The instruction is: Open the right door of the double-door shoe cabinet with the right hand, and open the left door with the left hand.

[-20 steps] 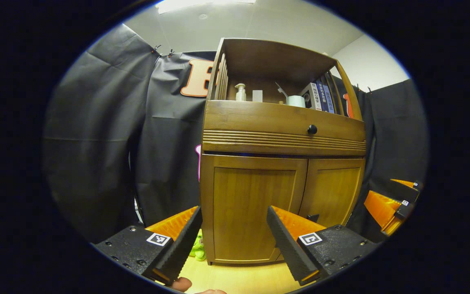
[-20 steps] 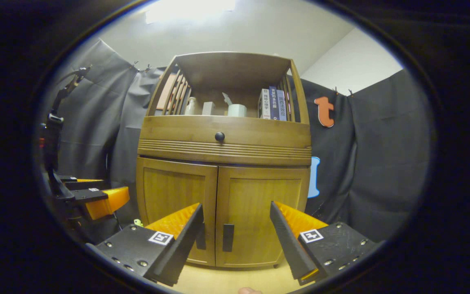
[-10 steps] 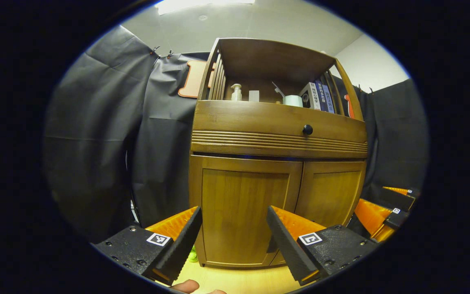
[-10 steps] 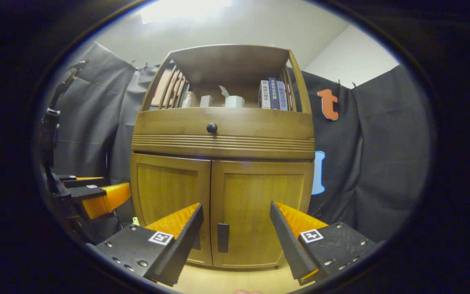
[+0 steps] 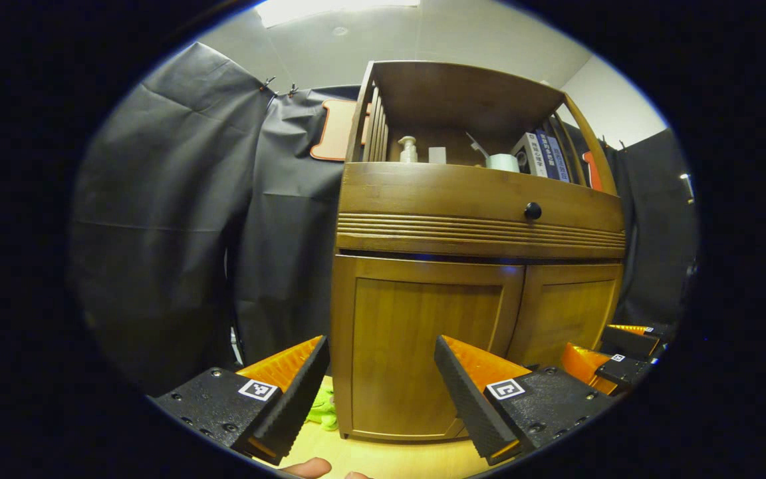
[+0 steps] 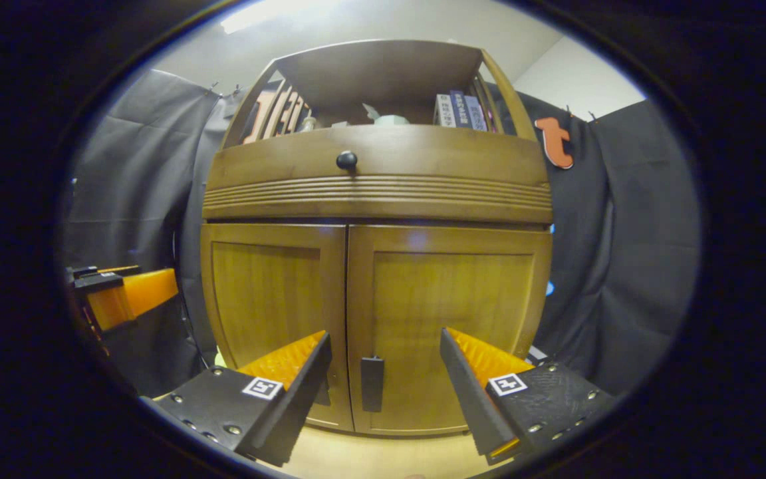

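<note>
Right gripper (image 6: 383,372): fingers spread wide, holding nothing, short of the shoe cabinet (image 6: 376,199), the right door (image 6: 449,319) handle (image 6: 372,384) seen between them. Left gripper (image 5: 380,372): fingers likewise wide apart and empty, in front of the left door (image 5: 416,346). Both doors closed. Drawer knob (image 6: 346,159) above the doors; books (image 6: 459,110) on the cabinet's top shelf.

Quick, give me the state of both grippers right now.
Left gripper: open, holding nothing, fingers apart before the closed left door.
Right gripper: open, holding nothing, fingers either side of the right door's handle, not touching.
</note>
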A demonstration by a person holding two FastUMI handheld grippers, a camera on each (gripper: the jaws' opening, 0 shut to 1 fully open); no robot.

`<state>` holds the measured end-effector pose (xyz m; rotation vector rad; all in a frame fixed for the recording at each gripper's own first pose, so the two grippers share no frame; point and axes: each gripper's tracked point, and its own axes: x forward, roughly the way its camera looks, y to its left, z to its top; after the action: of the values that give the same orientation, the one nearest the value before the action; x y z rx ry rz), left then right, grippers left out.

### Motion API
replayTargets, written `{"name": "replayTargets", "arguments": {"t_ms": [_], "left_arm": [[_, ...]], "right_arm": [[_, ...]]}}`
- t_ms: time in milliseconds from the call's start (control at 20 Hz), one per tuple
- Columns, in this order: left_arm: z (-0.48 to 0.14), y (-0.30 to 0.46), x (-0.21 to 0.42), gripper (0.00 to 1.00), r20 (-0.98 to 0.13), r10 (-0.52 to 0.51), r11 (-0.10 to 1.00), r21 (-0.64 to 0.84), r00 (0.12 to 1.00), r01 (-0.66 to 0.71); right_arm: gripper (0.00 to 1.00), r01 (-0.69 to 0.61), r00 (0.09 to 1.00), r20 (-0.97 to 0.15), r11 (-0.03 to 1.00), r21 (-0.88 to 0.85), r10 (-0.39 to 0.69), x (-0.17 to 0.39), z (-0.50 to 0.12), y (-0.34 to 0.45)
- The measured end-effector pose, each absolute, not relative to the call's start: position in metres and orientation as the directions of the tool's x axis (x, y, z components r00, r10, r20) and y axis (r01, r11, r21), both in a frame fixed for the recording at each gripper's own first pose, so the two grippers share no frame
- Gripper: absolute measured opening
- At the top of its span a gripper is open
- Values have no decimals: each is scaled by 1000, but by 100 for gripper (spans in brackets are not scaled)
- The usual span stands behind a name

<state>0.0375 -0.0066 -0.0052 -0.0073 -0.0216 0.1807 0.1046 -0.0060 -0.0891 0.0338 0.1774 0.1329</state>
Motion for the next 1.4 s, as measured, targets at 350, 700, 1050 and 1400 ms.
{"name": "replayTargets", "arguments": {"t_ms": [350, 700, 1050, 1400], "left_arm": [[-17, 30, 24, 97, -7, 272, 962, 11, 962, -272], [-18, 35, 20, 97, -9, 283, 959, 24, 959, -283], [-17, 33, 12, 97, -6, 270, 962, 37, 963, -270], [-11, 49, -4, 97, 5, 301, 952, 49, 954, -301]], "right_arm": [[74, -120, 951, -286, 993, 14, 119, 134, -146, 5], [57, -115, 915, -385, 993, 37, 121, 156, -186, 16], [28, -46, 920, -387, 997, 55, 64, 157, -186, 13], [28, 6, 927, -376, 998, 68, 20, 152, -185, 11]]}}
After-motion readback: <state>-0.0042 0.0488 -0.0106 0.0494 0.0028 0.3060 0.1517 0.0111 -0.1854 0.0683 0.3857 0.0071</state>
